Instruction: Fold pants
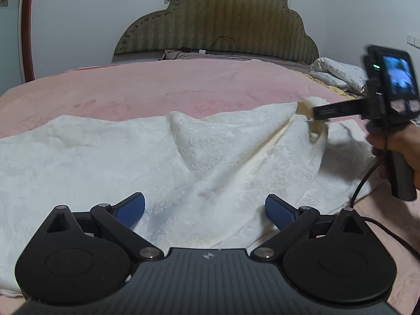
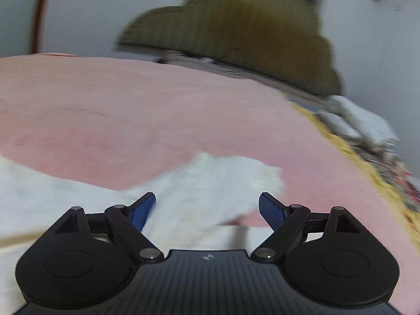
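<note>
White textured pants (image 1: 162,157) lie spread and creased across a pink bedspread (image 1: 157,89). My left gripper (image 1: 204,210) is open, its blue pads apart just above the near part of the cloth. My right gripper (image 2: 207,207) is open in its own blurred view, with a raised corner of the pants (image 2: 223,183) between and beyond its pads. In the left wrist view the right gripper (image 1: 315,113) reaches in from the right, its fingers at a lifted, bunched corner of the pants; the blur hides whether cloth is pinched there.
An olive padded headboard (image 1: 218,23) stands at the far end of the bed, with cables (image 1: 210,50) at its foot. Printed pillows (image 1: 338,73) and a yellow blanket edge (image 2: 354,157) lie at the right. A black cord (image 1: 367,178) hangs from the right gripper.
</note>
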The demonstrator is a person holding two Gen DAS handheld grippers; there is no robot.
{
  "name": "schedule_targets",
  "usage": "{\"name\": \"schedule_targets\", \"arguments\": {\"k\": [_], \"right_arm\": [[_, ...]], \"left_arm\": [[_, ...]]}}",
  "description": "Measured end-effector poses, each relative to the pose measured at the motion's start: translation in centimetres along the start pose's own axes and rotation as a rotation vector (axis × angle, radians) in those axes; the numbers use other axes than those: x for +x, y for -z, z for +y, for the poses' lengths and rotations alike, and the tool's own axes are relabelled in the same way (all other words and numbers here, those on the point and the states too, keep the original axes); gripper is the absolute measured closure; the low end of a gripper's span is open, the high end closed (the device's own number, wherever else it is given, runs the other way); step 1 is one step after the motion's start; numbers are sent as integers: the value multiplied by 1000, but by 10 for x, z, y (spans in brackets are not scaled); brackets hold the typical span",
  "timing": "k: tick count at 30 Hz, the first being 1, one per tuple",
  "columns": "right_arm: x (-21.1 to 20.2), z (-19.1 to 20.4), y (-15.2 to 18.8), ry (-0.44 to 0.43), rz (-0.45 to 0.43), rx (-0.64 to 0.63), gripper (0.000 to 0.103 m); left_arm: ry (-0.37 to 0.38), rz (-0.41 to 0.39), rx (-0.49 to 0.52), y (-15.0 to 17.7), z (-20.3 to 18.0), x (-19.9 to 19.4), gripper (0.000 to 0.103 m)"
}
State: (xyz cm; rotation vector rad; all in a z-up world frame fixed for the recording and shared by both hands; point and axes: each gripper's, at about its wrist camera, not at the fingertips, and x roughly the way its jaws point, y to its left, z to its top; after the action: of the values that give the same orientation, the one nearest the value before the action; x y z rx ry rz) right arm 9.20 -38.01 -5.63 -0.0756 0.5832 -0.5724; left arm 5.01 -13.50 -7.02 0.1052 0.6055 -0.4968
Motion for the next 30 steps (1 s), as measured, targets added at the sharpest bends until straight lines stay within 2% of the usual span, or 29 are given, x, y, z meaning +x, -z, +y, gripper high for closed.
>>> {"name": "schedule_targets", "arguments": {"k": [2,5,6,7,10,14,16,17,21,24,26,28,30], "right_arm": [[-6,-32,11,52,-4,83,9],[-16,-71,25,171,-20,159,9],[-21,-83,28,190,-39,210,9],[-28,-99,32,153,-63,282,9],[-34,-137,39,-120,-79,508,9],[-12,-173,69,-467,50,953,9],[-4,-178,87,-600,108,1120,9],[-3,-177,91,-642,125,1151,9],[-1,-155,84,-677,218,1086,8],[5,-142,72,-628,249,1000,8],[8,-139,65,-579,212,970,8],[7,-136,60,-501,140,911,9],[11,-137,60,-432,99,888,23]], "left_arm": [[3,3,-3,0,1,1,2],[1,6,3,-1,1,2,2],[2,7,4,-1,1,3,1],[2,7,3,-1,0,2,1],[3,8,3,-1,1,3,1],[4,8,3,-1,1,3,1],[4,8,4,-1,1,3,1],[4,8,4,-1,1,3,1],[4,8,4,-1,1,3,1],[5,8,4,-1,1,3,1],[5,8,4,-1,1,3,1],[5,8,5,-1,2,3,1],[6,9,4,-1,2,4,0]]}}
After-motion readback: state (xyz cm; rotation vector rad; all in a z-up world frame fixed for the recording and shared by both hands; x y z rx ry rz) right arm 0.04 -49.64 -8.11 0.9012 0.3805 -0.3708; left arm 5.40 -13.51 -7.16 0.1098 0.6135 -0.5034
